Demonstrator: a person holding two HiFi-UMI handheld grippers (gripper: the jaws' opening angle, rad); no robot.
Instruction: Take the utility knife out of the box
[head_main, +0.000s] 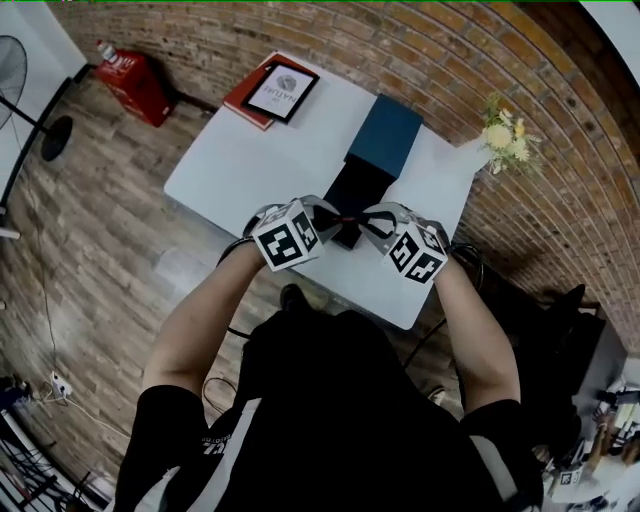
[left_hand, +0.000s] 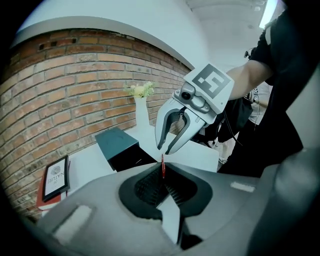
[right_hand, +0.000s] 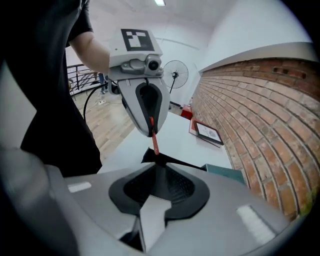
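Note:
Above the near edge of the white table (head_main: 250, 160) my two grippers meet tip to tip. My left gripper (head_main: 335, 218) is shut on a slim red utility knife (head_main: 350, 219). In the right gripper view the knife (right_hand: 154, 140) hangs from the left gripper's (right_hand: 151, 131) tips. Its lower end reaches down to my right gripper (right_hand: 157, 160). In the left gripper view the right gripper's (left_hand: 166, 150) fingers stand apart just above the knife's (left_hand: 162, 167) end, so it is open. Just beyond the grippers on the table lies the open black box (head_main: 358, 190), with its teal lid (head_main: 385, 135) behind it.
A red book with a black framed card (head_main: 275, 90) lies at the table's far left corner. A white vase of flowers (head_main: 505, 130) stands at the far right by the brick wall. On the floor are a red case (head_main: 135, 85) and a fan (head_main: 20, 70).

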